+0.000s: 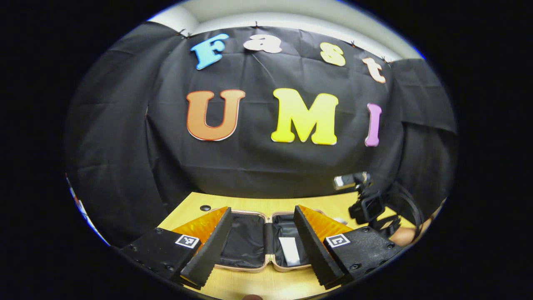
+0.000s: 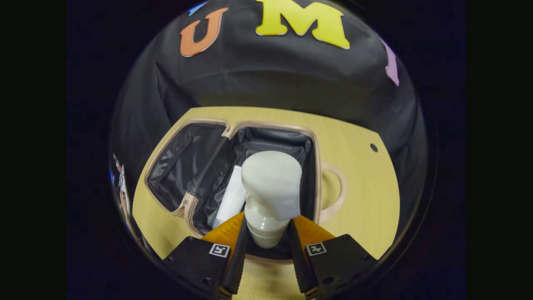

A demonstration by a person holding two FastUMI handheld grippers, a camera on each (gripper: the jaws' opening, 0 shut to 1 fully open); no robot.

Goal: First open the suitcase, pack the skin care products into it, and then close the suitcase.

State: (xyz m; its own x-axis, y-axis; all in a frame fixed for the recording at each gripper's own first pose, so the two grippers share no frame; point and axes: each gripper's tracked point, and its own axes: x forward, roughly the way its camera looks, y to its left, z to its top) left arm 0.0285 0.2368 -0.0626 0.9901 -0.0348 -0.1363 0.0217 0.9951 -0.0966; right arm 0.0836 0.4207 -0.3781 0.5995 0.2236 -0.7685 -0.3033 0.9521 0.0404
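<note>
- Suitcase lies flat and fully open on the wooden table, both black-lined halves showing, hinge running near to far, handle on its right side in the right gripper view.
- Opening looks done; packing is under way, closing not yet done.
- One white flat pack already lies in the right half, against the hinge side.
- Right gripper holds a white pump bottle by its lower body, both fingers pressed on it, poised over that same right half; whether it touches the lining I cannot tell.
- Left gripper is empty, fingers spread wide, hovering near the case's near edge.
- Judged left: release this bottle, add any other products, then fold a half over and shut.
- Table is pale wood with a small round hole far right; black cloth wall hangs behind, a pale ceiling above.
</note>
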